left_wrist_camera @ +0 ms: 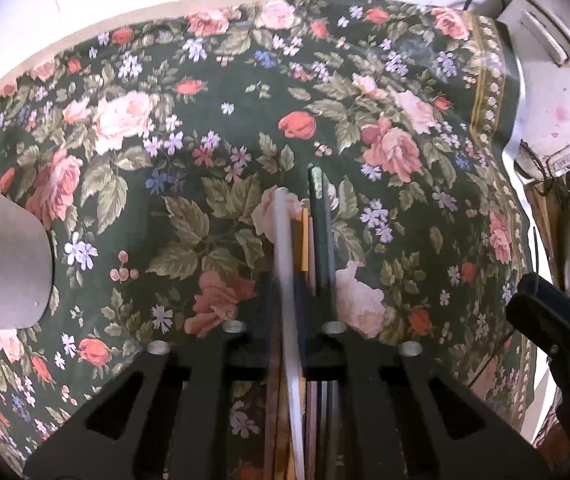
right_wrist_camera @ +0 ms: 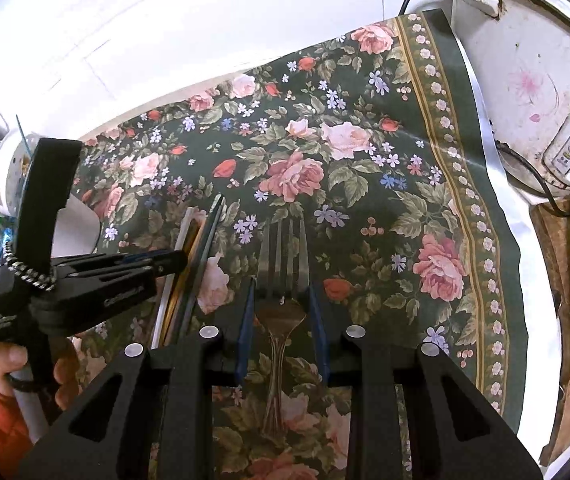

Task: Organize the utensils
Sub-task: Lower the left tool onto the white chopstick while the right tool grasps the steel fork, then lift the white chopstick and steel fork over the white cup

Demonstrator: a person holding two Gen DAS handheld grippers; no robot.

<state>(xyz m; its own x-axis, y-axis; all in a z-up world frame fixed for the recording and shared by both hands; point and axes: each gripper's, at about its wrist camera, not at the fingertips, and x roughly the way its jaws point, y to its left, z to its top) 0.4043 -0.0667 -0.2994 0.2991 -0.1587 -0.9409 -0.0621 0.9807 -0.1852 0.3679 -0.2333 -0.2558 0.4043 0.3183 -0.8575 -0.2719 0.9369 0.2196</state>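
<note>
- The left gripper (left_wrist_camera: 303,280) is clamped on a bundle of chopsticks (left_wrist_camera: 305,232), tips pointing out over the floral tablecloth (left_wrist_camera: 205,120).
- The right gripper (right_wrist_camera: 281,304) grips a metal fork (right_wrist_camera: 283,264) between blue pads, tines forward, above the cloth-covered surface.
- A white cup (left_wrist_camera: 1,264) stands at left.

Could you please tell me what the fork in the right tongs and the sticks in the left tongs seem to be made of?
The fork looks like polished metal, probably stainless steel: it is silvery with mirror-like glints on its tines. The sticks look like chopsticks in mixed colours, white, orange and dark green; their smooth, even surfaces suggest plastic or lacquered wood, but blur leaves that open.
</note>
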